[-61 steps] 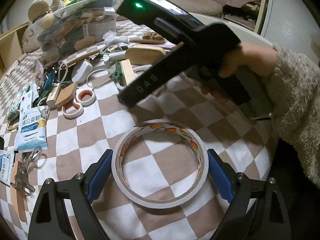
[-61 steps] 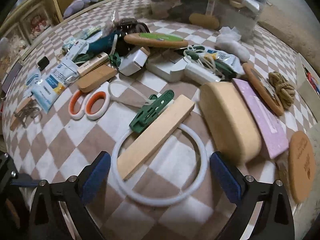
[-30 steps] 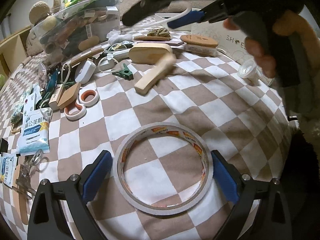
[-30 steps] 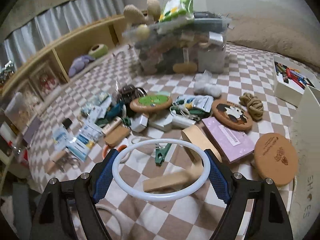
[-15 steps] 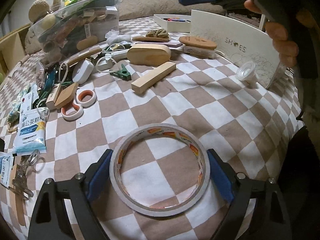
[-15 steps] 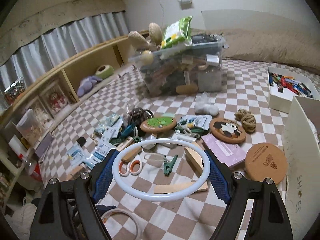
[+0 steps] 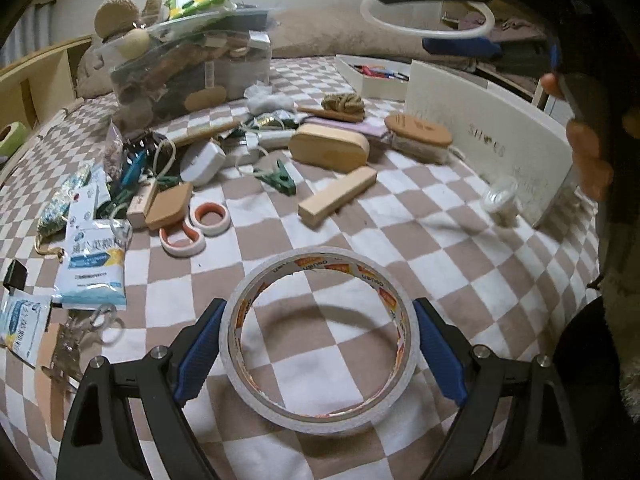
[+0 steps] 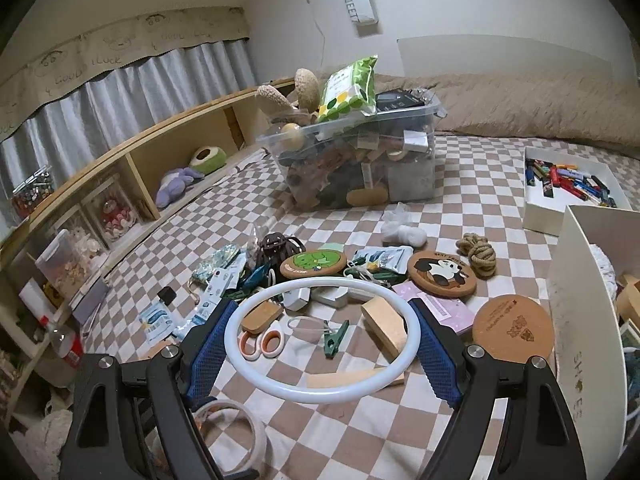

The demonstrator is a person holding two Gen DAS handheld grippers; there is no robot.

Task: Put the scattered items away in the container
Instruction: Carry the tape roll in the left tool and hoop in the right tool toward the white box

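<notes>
My left gripper (image 7: 319,346) is shut on a roll of white tape (image 7: 256,292) and holds it just above the checkered cloth; the roll also shows in the right wrist view (image 8: 256,432). My right gripper (image 8: 322,342) is shut on a white plastic ring (image 8: 320,396) and holds it high over the clutter. The ring (image 7: 472,32) shows in the left wrist view above a white shoebox (image 7: 480,136). The shoebox wall (image 8: 580,320) stands at the right. A full clear bin (image 8: 400,176) stands at the back.
Scattered on the cloth: orange-handled scissors (image 8: 260,344), a green clip (image 8: 334,340), wood blocks (image 7: 338,196), round cork coasters (image 8: 512,328), a rope knot (image 8: 478,254), sachets (image 7: 92,268). A white tray of small items (image 8: 536,212) lies at the far right. A shelf (image 8: 120,168) runs along the left.
My right gripper closed on the white ring and lifted it high, toward the shoebox. My left gripper closed on the tape roll and raised it slightly off the cloth.
</notes>
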